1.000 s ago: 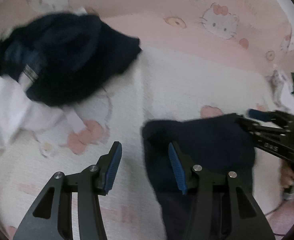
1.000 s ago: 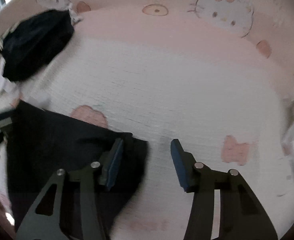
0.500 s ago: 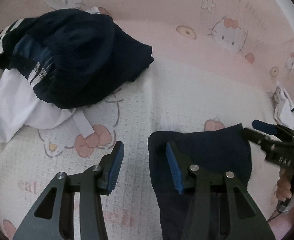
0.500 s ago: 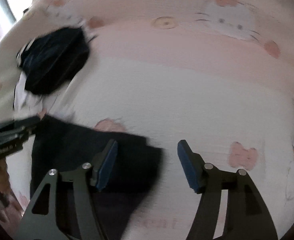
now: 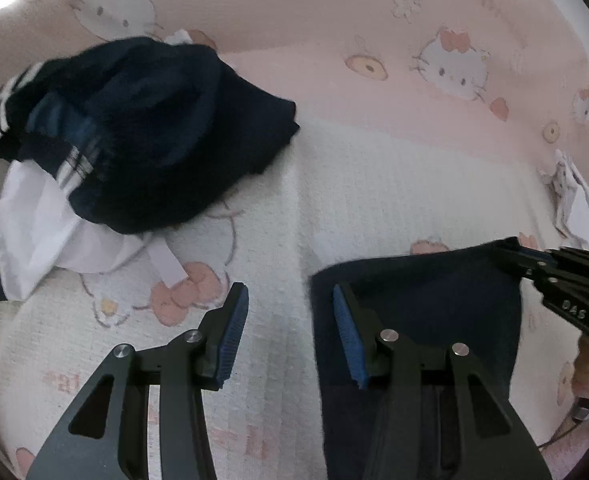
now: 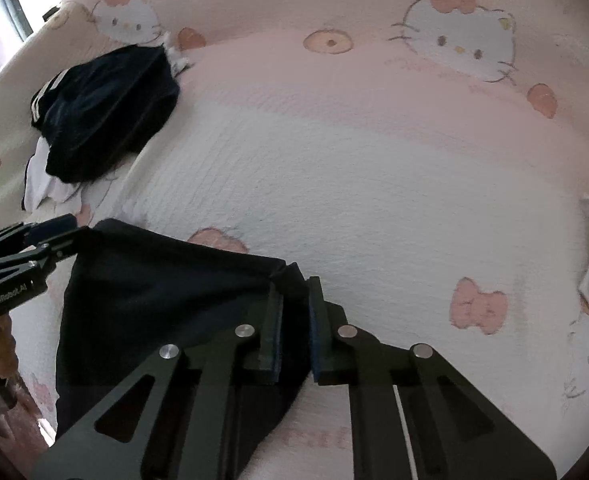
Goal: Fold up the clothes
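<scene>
R gripper (image 6: 294,320): jaws nearly together, pinching the near-right corner of the dark navy garment (image 6: 166,300); cloth bunches up between the pads. Seen from the L cam, the same tool (image 5: 510,252) sits at the garment's far-right corner, tips touching the fabric edge.

L gripper (image 5: 290,328): jaws wide apart, nothing between them. Its right finger (image 5: 346,332) lies over the garment's left edge; left finger (image 5: 230,332) is above bare blanket. In the R wrist view the L gripper (image 6: 66,236) reaches the garment's far-left corner; can't tell from there whether it touches cloth.

Garment (image 5: 414,304): flat, roughly rectangular, spread on the pink-and-white cat-print blanket (image 5: 374,184), close to the near edge, spanning between the two tools. Top edge is straight w/ slight pull lines running toward the R pinch.

Pile of clothes (image 5: 142,136): dark navy item w/ white stripes, crumpled on top of a white piece (image 5: 34,220), far-left on the blanket, well apart from the flat garment (blurred in the L view, sharper in the R one (image 6: 102,108)).

Small white cloth (image 5: 574,200) at the far-right edge of the blanket, detail too small to read.

Part of a hand (image 5: 586,368) shows behind the R tool's handle.
</scene>
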### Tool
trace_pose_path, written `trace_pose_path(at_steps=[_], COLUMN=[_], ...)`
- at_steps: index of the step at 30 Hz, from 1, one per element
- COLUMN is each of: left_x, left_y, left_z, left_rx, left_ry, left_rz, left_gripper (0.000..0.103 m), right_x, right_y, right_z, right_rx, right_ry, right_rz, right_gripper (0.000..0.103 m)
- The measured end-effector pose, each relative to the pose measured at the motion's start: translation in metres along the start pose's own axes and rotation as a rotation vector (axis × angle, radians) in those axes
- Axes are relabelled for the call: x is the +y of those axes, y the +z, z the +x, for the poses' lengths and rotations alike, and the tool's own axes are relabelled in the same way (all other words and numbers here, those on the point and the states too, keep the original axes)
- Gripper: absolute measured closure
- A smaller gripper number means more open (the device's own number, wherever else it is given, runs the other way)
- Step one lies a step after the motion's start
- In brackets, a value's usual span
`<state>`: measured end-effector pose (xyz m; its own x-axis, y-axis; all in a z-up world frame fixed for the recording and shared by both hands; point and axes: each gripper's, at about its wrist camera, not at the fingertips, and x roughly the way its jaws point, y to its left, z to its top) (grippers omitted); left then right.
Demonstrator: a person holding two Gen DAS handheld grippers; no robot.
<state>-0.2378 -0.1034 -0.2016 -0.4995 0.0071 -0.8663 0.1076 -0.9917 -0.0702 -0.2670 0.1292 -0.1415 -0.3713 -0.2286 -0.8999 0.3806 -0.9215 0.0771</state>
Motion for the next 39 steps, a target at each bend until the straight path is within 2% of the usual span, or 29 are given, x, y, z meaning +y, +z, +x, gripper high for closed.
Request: trace_pose_path(at_steps=[2,5,6,7,10,11,15,17,18,22,25,28,30,33,35,39], left_x=[0.000,0.002,0.000,-0.003,-0.010,-0.012,-0.021,-0.026,-0.028,-0.009,-0.013,-0.030,-0.028,-0.023,-0.019,-0.036], left_y=[0.002,0.001,0.000,-0.001,-0.004,-0.005,-0.009,-0.011,-0.012,-0.003,0.001,-0.008,-0.010,-0.011,-0.008,-0.007], left_z=[0.002,0.004,0.002,0.003,0.008,0.009,0.015,0.018,0.019,0.004,-0.004,0.002,0.007,0.015,0.016,0.009], left_rx=[-0.009,0.002,-0.004,0.003,0.031,0.040,0.076,0.095,0.104,0.049,0.022,0.059,0.084,0.120,0.132,0.132], left_ry=[0.037,-0.026,-0.046,-0.043,-0.020,-0.012,0.019,0.034,0.042,0.034,-0.057,-0.083,-0.053,-0.003,-0.049,-0.036], left_rz=[-0.004,-0.031,-0.025,-0.012,0.028,0.042,0.095,0.122,0.136,0.021,0.015,0.070,0.067,0.058,-0.013,0.020], left_gripper=[0.057,0.057,0.057,0.057,0.057,0.057,0.055,0.052,0.052,0.052,0.052,0.052,0.052,0.051,0.051,0.051], right_x=[-0.002,-0.006,-0.007,-0.008,-0.001,0.007,0.025,0.024,0.022,0.013,0.007,0.008,0.008,-0.006,-0.017,-0.009], right_y=[-0.002,-0.003,-0.002,0.000,0.002,0.001,-0.011,-0.013,-0.013,-0.012,-0.014,-0.021,-0.027,-0.027,-0.029,-0.026], right_z=[0.003,0.016,0.011,0.005,-0.020,-0.021,-0.001,-0.003,-0.005,-0.020,-0.031,-0.017,-0.014,-0.025,-0.032,-0.038], right_rx=[0.025,0.092,0.080,0.069,-0.068,-0.074,0.038,0.037,0.037,-0.003,-0.017,0.053,0.058,0.055,0.041,0.047], right_ry=[-0.006,-0.025,-0.051,-0.070,-0.120,-0.117,-0.063,-0.082,-0.107,-0.281,-0.197,-0.089,-0.114,-0.201,-0.238,-0.131], right_rz=[0.003,0.002,0.022,0.032,0.026,0.003,-0.042,-0.060,-0.063,-0.087,-0.042,-0.013,-0.030,-0.012,0.003,0.078], right_gripper=[0.092,0.067,0.061,0.062,0.060,0.060,0.060,0.055,0.048,0.047,0.047,0.047,0.046,0.046,0.046,0.046])
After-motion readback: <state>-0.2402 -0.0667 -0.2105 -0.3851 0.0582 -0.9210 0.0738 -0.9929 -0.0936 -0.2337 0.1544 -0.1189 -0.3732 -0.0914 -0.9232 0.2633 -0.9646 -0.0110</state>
